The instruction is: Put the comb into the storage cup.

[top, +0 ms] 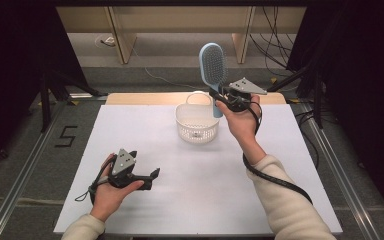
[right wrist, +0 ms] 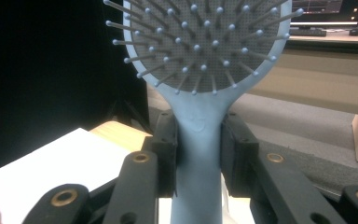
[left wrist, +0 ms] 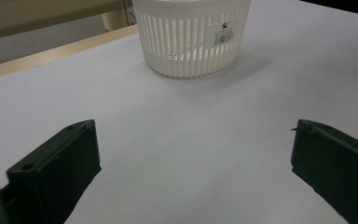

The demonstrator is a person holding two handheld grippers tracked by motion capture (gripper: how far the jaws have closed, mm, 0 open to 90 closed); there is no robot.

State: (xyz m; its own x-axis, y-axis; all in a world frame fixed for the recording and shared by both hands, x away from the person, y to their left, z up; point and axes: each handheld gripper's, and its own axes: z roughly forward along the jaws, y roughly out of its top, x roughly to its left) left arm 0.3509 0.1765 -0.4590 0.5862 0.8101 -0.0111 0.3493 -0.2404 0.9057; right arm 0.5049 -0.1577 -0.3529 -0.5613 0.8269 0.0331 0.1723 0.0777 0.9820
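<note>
White tabletop [top: 145,130], white slotted plastic basket [top: 196,125] at centre-far. Pale blue paddle hairbrush [top: 213,67] stands upright, long axis vertical, handle pinched in right gripper [top: 223,97] fingers, just at the basket's 1 o'clock rim. Left gripper [top: 152,178] at 7 o'clock, fingers wide, empty.

A pale blue paddle hairbrush [top: 214,67] stands upright, bristles facing the camera, its handle clamped above the white slatted basket [top: 196,125].

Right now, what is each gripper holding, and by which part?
The right gripper holds the blue hairbrush by its handle, just below the head. The left gripper holds nothing.
</note>
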